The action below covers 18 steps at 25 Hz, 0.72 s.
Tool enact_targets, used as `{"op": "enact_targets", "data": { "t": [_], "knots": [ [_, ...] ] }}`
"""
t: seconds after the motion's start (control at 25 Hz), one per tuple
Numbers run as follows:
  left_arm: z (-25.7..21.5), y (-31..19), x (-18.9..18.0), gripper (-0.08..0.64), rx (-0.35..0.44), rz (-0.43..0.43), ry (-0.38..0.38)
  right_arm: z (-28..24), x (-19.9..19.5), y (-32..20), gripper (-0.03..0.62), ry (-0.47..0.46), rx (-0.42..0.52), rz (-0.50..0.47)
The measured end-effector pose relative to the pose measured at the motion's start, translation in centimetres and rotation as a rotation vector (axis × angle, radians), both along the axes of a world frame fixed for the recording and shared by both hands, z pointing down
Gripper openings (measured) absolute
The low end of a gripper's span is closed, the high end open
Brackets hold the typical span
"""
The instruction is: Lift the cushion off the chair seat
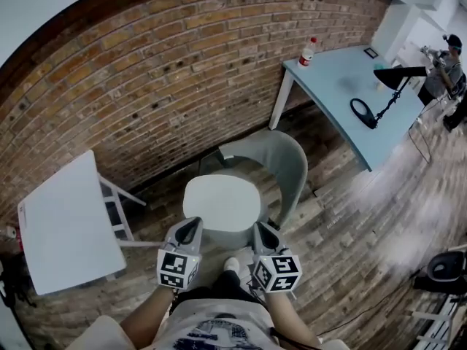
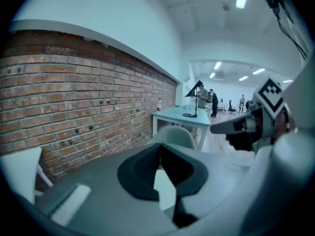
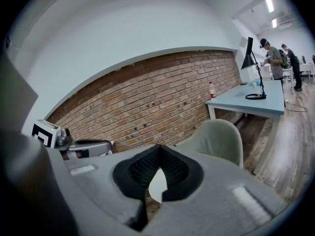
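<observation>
The cushion [image 1: 221, 201] is pale and rounded and lies flat on the seat of the grey-green chair [image 1: 283, 159], just ahead of both tongs and between their tips. The left gripper [image 1: 191, 226] points at its near left corner and the right gripper [image 1: 260, 230] at its near right corner. Both sit close to the edge, though I cannot tell if either touches it. On each one the jaws are pressed together at the tip with nothing between them. The chair's curved back rises beyond the cushion, on the far side from the tongs. A brick wall [image 1: 168, 71] runs behind it. Off to the left of the left gripper stands a white table [image 1: 66, 228]. Well beyond the right gripper, to its right, is a light blue table [image 1: 343, 86] carrying a bottle [image 1: 308, 51] and a black desk lamp [image 1: 390, 79].
</observation>
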<state>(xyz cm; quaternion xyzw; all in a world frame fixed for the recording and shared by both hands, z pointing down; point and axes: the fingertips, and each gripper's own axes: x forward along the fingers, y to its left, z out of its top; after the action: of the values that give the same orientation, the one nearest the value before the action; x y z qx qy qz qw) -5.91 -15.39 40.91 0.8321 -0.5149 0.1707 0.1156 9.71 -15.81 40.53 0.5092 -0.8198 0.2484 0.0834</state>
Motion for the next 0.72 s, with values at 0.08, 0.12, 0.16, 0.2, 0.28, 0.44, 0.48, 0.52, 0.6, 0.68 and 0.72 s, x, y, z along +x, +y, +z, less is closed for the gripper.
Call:
{"op": "enact_targets", "data": {
  "t": [0.08,0.12,0.16,0.2,0.28,0.44,0.48,0.52,0.6,0.68,0.72],
  "knots": [
    [0.7,-1.7,0.0,-0.006,0.003,-0.014,-0.007,0.9,0.8,-1.7,-0.002,0.006,-0.01,-0.006],
    [1.1,-2.4,-0.1,-0.006,0.002,-0.022,-0.01,1.4,1.0,-2.4,-0.002,0.009,-0.017,-0.009],
    [1.5,-3.0,-0.4,-0.006,-0.002,-0.03,-0.013,1.8,1.0,-3.1,-0.002,0.011,-0.024,-0.012],
    [1.9,-3.6,-0.6,-0.006,-0.009,-0.038,-0.017,2.3,1.0,-3.7,-0.002,0.012,-0.03,-0.015],
    [2.7,-4.7,-1.1,-0.006,-0.019,-0.05,-0.025,3.3,1.0,-4.8,-0.002,0.015,-0.04,-0.017],
    [4.6,-6.6,-1.4,-0.006,-0.043,-0.062,-0.023,5.6,1.0,-6.8,-0.002,0.025,-0.075,-0.01],
    [5.1,-7.1,-1.5,-0.006,-0.05,-0.065,-0.022,6.3,0.9,-7.4,-0.002,0.029,-0.083,-0.01],
    [5.7,-7.7,-1.7,-0.006,-0.055,-0.066,-0.02,6.8,0.7,-8.0,-0.002,0.032,-0.087,-0.012],
    [7.1,-9.1,-1.8,-0.006,-0.058,-0.06,-0.018,7.8,0.3,-9.5,-0.002,0.036,-0.084,-0.014],
    [8.5,-10.2,-2.0,-0.006,-0.059,-0.054,-0.021,8.8,-0.1,-10.7,-0.002,0.039,-0.077,-0.014],
    [9.1,-10.7,-2.2,-0.006,-0.059,-0.052,-0.024,9.3,-0.3,-11.2,-0.002,0.041,-0.075,-0.012]
  ]
}}
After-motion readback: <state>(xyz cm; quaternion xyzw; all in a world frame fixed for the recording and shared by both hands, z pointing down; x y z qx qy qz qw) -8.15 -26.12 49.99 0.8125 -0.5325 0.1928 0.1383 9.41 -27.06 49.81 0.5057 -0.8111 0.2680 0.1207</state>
